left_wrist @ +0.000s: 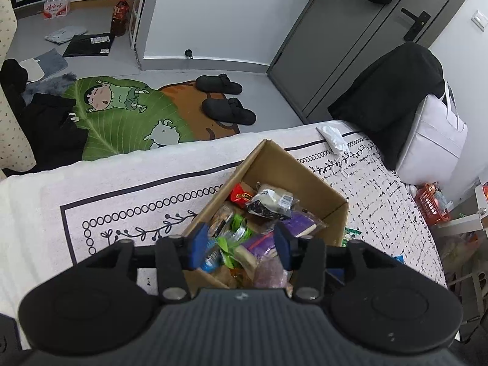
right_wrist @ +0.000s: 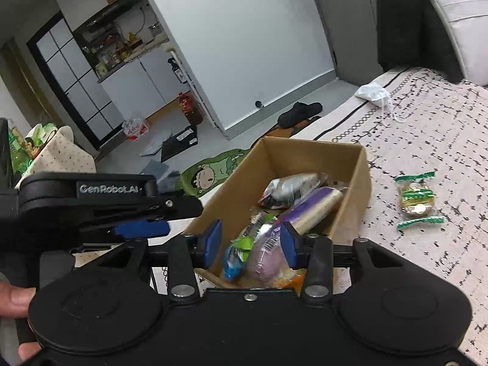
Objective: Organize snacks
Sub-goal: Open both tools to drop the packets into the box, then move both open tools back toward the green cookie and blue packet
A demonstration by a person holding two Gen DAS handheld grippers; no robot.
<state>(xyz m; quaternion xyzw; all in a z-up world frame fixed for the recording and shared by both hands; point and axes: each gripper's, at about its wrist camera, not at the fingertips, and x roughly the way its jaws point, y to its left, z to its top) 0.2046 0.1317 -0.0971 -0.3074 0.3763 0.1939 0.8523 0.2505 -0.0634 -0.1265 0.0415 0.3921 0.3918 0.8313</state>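
A brown cardboard box [left_wrist: 292,167] stands on the patterned white blanket and holds several snack packets: a red one [left_wrist: 241,196], a black-and-silver one [left_wrist: 270,202], a purple one [left_wrist: 300,222] and green ones [left_wrist: 236,231]. My left gripper [left_wrist: 241,244] is open and empty above the near end of the box. The box also shows in the right wrist view [right_wrist: 360,183]. My right gripper [right_wrist: 251,242] is open and empty above the box's near end too. The left gripper [right_wrist: 143,228] shows at the left there. A green-striped snack packet [right_wrist: 416,198] lies on the blanket right of the box.
A white face mask [left_wrist: 334,138] lies on the blanket [left_wrist: 122,189] beyond the box. A black garment over a white bag [left_wrist: 433,134] sits at the far right. An orange basket [left_wrist: 431,202] is beside the bed. Slippers [left_wrist: 227,103] and a green mat lie on the floor.
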